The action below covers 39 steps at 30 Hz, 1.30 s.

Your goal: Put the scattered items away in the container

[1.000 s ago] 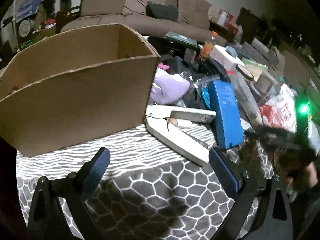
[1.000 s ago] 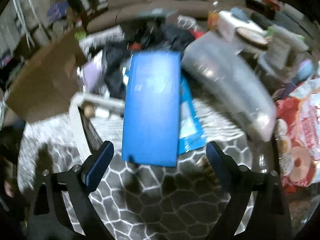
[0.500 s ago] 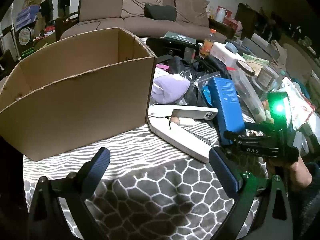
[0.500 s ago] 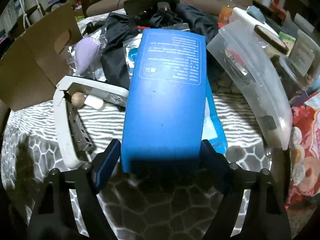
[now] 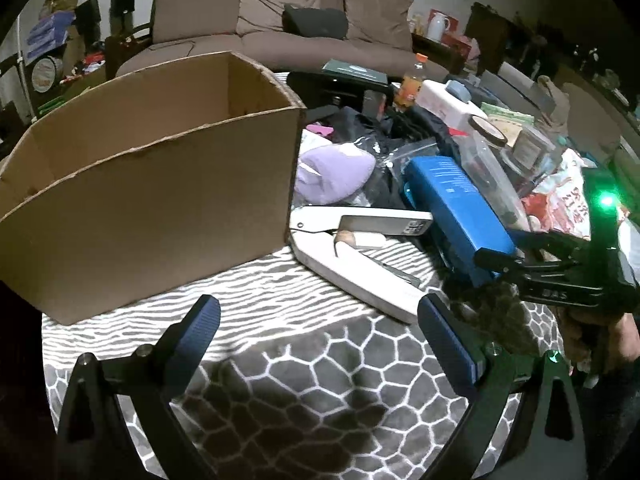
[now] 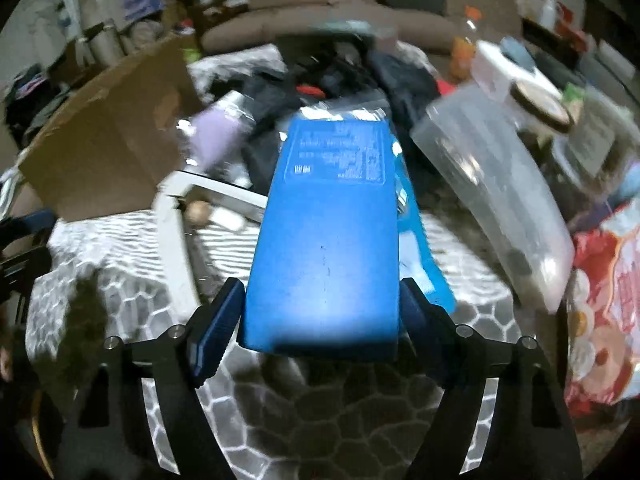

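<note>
Gripping the blue box (image 6: 324, 248) right of the cardboard box (image 5: 152, 184), right tongs (image 6: 320, 312) must lift it over the rim; left tongs (image 5: 320, 332) gape empty.

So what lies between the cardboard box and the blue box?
In the left wrist view, an open white stapler and a lilac plush item lie between the cardboard box and blue box.

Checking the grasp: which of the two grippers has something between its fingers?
The right gripper: its fingers clamp the blue box. The left gripper is open, holding nothing.
</note>
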Tool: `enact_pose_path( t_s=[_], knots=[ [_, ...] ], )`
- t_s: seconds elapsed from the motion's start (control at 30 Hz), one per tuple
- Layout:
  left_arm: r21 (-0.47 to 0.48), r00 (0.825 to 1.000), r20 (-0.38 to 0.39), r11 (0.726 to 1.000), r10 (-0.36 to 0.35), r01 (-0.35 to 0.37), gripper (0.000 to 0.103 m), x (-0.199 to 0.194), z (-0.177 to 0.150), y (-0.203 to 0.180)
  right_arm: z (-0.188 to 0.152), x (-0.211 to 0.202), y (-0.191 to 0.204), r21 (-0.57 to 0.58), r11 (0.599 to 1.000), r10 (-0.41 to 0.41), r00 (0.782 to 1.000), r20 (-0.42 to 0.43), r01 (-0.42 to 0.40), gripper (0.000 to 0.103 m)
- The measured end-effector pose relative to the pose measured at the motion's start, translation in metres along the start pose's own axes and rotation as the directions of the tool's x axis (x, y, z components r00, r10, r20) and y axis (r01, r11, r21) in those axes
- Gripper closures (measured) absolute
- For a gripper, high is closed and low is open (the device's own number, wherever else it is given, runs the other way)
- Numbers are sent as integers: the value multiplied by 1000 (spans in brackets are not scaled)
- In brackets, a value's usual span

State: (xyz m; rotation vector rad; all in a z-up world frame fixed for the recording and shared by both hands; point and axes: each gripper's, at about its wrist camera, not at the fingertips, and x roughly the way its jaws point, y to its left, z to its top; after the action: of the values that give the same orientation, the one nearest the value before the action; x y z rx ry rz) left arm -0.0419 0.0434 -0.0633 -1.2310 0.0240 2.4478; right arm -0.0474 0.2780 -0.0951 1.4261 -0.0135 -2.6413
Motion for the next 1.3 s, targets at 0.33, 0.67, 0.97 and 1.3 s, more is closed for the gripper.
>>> enact_pose_path(
  t_s=[0.33, 0.67, 0.97, 1.3],
  knots=[
    [110, 998, -3, 992, -65, 65, 3, 2, -6, -25, 5, -30, -3, 10, 978, 210, 977, 20, -211, 91],
    [128, 995, -81, 989, -59, 69, 3, 16, -9, -10, 2, -17, -24, 99, 966, 245, 968, -51, -239, 44],
    [102, 989, -119, 990, -86, 99, 4, 14, -34, 5, 0, 12, -21, 235, 887, 426, 902, -77, -398, 43],
    [152, 986, -132, 980, -106, 126, 4, 4, -59, 11, 15, 65, 23, 259, 848, 497, 863, -89, -462, 43]
  ],
)
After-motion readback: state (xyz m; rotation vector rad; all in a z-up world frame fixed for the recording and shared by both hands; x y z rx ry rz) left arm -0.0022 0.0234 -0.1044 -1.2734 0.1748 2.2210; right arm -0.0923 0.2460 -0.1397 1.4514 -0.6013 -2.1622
